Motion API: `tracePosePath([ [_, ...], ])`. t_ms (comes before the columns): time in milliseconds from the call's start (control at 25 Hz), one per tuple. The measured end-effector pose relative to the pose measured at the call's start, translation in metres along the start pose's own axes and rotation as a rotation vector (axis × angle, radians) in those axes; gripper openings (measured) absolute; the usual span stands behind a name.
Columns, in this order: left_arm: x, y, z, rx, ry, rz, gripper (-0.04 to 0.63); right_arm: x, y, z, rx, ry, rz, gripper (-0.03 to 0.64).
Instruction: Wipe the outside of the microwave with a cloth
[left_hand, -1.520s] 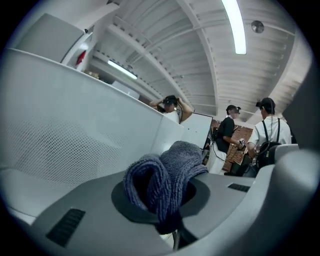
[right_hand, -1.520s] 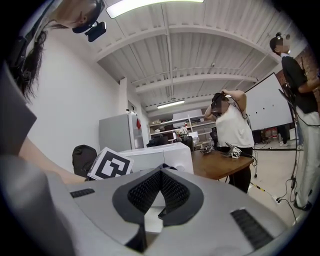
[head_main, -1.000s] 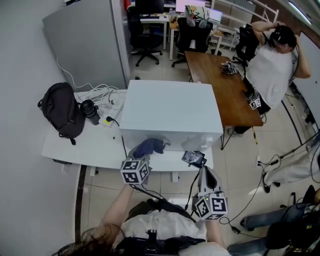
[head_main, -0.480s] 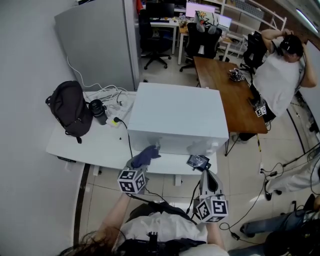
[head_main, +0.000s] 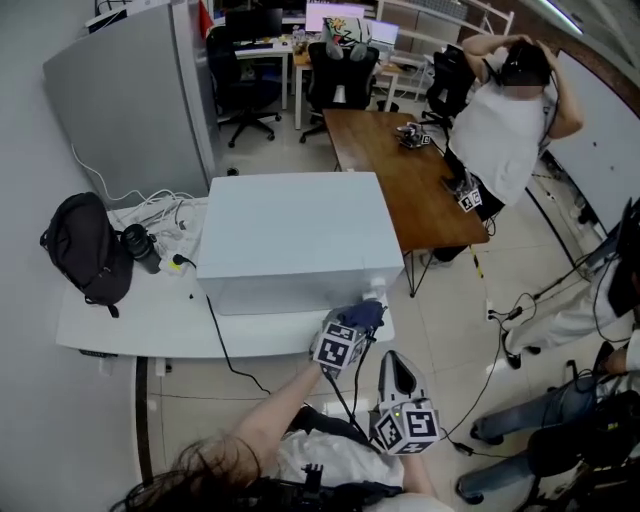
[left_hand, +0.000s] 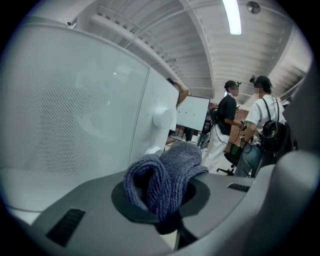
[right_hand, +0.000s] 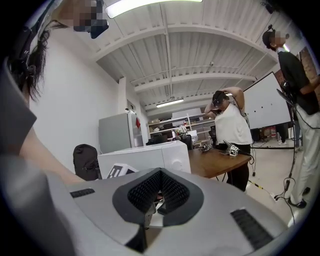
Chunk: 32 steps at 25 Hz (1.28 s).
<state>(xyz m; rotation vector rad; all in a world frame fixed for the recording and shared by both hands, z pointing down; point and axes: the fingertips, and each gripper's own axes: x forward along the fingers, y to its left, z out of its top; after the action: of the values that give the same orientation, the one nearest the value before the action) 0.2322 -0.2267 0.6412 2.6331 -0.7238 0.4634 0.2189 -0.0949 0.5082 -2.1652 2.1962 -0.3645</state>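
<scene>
left tool (head_main: 357, 325): clamped on cloth (left_hand: 165, 175) | right tool (head_main: 397, 372): jaws together

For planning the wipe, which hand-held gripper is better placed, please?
The left hand-held gripper holds the blue knitted cloth by the white boxy microwave's front; the right hand-held gripper hangs back, shut, empty.

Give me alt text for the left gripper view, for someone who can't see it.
The left gripper is shut on a bunched blue-grey cloth, held close to the front of the white microwave, near its round knob and mesh window. Two people stand in the background at right.
</scene>
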Motion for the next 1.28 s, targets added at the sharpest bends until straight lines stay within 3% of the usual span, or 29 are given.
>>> tracePosePath([
  [160,0.0,0.032,-0.002,-0.05,-0.015,0.069,0.052,-0.008,-0.01,0.002,0.0,-0.004,-0.033,0.017],
  [320,-0.06,0.089,-0.007,-0.148,-0.1,0.176,0.052,0.0,-0.005,-0.001,-0.003,0.012,-0.019,0.017],
  [480,-0.145,0.166,-0.031,-0.16,-0.112,0.358,0.052,0.022,0.014,-0.004,0.0,0.009,0.052,0.017],
  [720,-0.252,0.254,-0.06,-0.291,-0.166,0.645,0.052,0.052,0.041,0.003,0.0,-0.007,0.149,0.017],
  [840,-0.285,0.277,-0.072,-0.333,-0.179,0.744,0.052,0.057,0.05,0.006,0.001,-0.012,0.177,0.017],
  [1040,-0.304,0.246,-0.056,-0.354,-0.263,0.72,0.052,0.051,0.056,0.004,0.007,-0.014,0.203,0.017],
  [1280,-0.319,0.153,-0.024,-0.39,-0.407,0.641,0.052,0.043,0.059,-0.012,0.006,0.004,0.235,0.017],
])
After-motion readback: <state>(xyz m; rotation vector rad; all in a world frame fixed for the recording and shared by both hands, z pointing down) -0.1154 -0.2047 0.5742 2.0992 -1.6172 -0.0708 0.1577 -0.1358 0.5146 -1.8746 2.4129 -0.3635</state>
